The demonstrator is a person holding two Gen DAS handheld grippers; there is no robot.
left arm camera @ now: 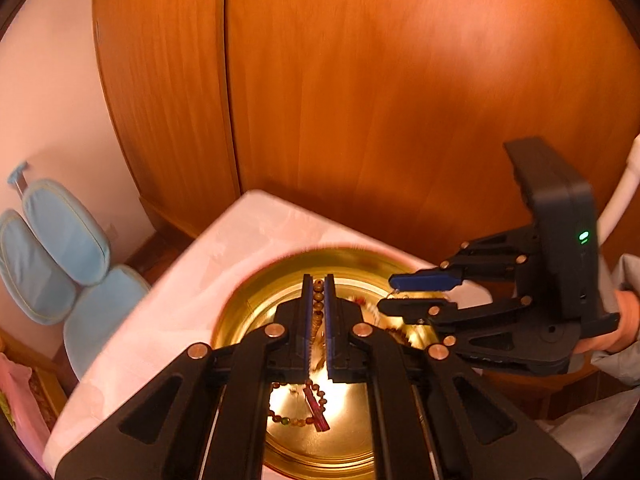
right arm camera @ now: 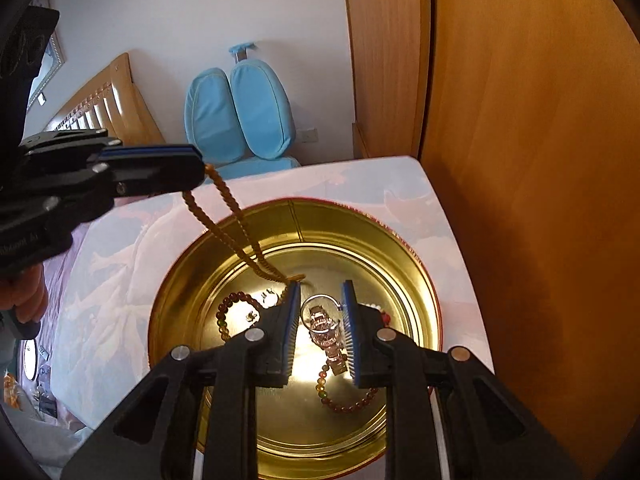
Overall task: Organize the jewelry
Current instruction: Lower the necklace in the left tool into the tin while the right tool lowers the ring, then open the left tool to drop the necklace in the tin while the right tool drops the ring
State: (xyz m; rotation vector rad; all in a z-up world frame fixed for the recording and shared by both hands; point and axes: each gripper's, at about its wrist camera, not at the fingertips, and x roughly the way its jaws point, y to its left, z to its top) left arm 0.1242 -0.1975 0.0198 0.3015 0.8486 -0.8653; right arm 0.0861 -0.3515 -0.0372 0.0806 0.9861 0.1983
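- Wooden wardrobe doors [left arm camera: 360, 100] rise behind a small counter [right arm camera: 380, 184] covered with a pale pink printed cloth; a light blue padded chair [right arm camera: 240, 120] stands by the wall, and a slatted wooden headboard [right arm camera: 104, 108] shows in the right wrist view.
- On the counter sits a round gold tin [right arm camera: 400, 248] with jewelry lying in its bottom.
- Left claw [left arm camera: 319, 292] is nearly closed, its blue pads pinching a strand of brown beads, a bead necklace [right arm camera: 232, 208]; held above the tin, the doubled strand runs down at a slant, its lower end at the tin's floor just beside the right claw's left finger.
- Right claw [right arm camera: 320, 300] is partly open over the tin and grips nothing; between its fingers, lower down, lies a metal wristwatch [right arm camera: 324, 332].
- A bracelet of amber and green beads [right arm camera: 348, 400] lies just beside the watch; a second beaded bracelet [right arm camera: 228, 312] lies to the left, near a small pale trinket too small to identify.
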